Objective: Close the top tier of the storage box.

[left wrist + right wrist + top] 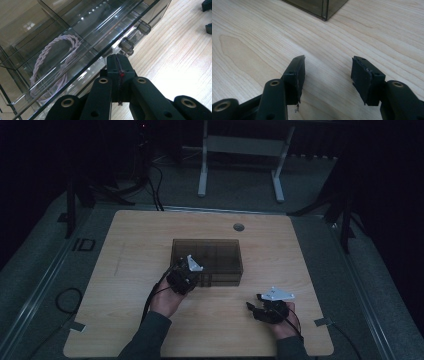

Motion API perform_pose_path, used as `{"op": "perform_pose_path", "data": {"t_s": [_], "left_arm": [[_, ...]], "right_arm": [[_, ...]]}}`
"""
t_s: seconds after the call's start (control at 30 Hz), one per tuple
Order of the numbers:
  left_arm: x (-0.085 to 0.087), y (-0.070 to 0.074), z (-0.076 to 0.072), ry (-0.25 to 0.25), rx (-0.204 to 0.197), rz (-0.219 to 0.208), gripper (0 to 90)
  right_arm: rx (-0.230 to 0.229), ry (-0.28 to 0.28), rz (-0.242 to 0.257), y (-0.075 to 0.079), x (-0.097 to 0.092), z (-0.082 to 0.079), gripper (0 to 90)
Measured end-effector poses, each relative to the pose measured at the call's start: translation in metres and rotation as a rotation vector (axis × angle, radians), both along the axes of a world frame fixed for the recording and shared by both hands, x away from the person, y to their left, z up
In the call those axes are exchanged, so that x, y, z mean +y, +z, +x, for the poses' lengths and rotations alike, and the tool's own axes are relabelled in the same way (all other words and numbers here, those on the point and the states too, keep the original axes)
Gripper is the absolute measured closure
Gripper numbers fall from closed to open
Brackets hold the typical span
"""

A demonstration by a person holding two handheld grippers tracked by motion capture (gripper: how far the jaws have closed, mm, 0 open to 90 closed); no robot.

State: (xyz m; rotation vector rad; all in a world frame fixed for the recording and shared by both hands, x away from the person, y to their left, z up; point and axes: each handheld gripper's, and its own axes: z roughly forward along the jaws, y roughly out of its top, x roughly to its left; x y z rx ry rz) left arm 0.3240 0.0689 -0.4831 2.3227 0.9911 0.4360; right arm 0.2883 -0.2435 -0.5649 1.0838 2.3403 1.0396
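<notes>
Smoky transparent plastic makes up the storage box [207, 261] that sits mid-table on the pale wood-grain tabletop [125, 285], a little to the far side of both hands. The left gripper [192, 270] meets the box at its near left corner; in the left gripper view its two black jaws are pressed fully together, with a thin thread-like line and a small red speck running down the seam between them, and their tip sits just under the lid's front edge, beside a rounded clear latch tab [126, 46]. Whether the tip actually touches the plastic is hard to tell, but the placing suggests the closed jaws are meant to nudge or lever the lid near that catch rather than pinch anything. Inside, through the glossy ribbed lid, a pale lilac braided cord [51, 66] lies looped in one of the divided compartments at the left side of that view. The right gripper [260, 307] rests well apart at the near right of the table, its matte jaws spread wide over bare wood with nothing between them, probably waiting to steady the box, whose sharp corner [325, 11] lies just ahead of it.
</notes>
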Motion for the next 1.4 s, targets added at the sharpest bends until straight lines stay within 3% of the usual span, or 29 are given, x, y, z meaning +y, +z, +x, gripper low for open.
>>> {"op": "perform_pose_path", "data": {"t_s": [1.4], "left_arm": [[-0.0028, -0.0010, 0.0062, 0.029, -0.015, -0.006, 89.9]], "right_arm": [[0.002, -0.001, 0.001, 0.0000, 0.0000, -0.0001, 44.8]]}}
